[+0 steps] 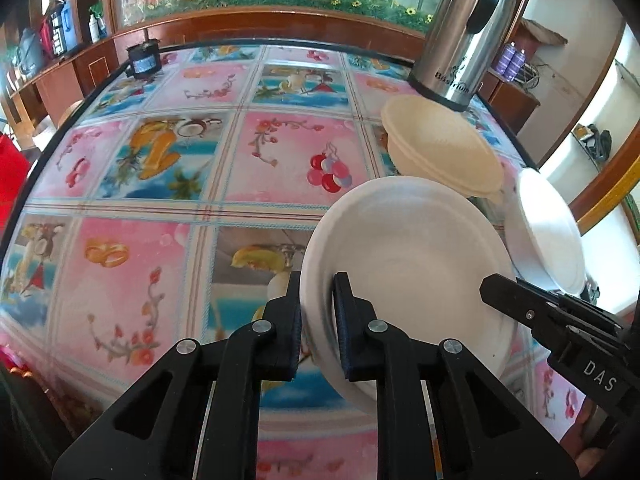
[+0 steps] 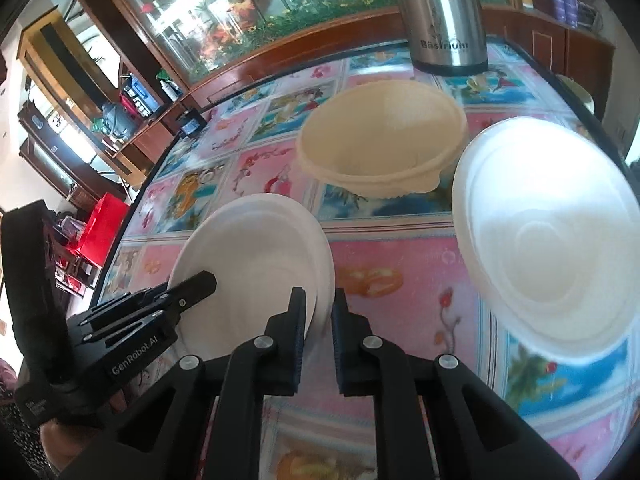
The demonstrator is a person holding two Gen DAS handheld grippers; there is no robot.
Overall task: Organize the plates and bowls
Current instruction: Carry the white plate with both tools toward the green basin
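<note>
From the left wrist view, the left claw (image 1: 318, 320) is pinching the near rim of a white plate (image 1: 412, 264), one finger on each face, and the plate looks tilted up off the worktop (image 1: 160, 184). The right claw (image 1: 504, 292) reaches in from the right over the plate's far edge; whether it grips cannot be told from here, and its body reads "DAS". Beyond the plate sit cream bowls (image 1: 440, 144), seemingly two nested, and a white bowl (image 1: 548, 232) just to the right. A steel flask (image 1: 464, 36) behind them bears a name that reads roughly "Bäsirium".

From the right wrist view, the right claw (image 2: 318, 320) has its fingers nearly pressed together around the same plate's (image 2: 256, 256) right rim, pinching it or just short of it. The left claw (image 2: 192, 286) lies over the opposite edge, its body marked "GenRobot.AI". The cream bowls (image 2: 380, 144) stand beyond, and the white bowl (image 2: 548, 232) to the right looks tipped. The flask (image 2: 440, 12) again shows "Bäsirium".

My judgement: the cream bowls look already stacked; the plate is mid-move, and the white bowl remains unplaced.
</note>
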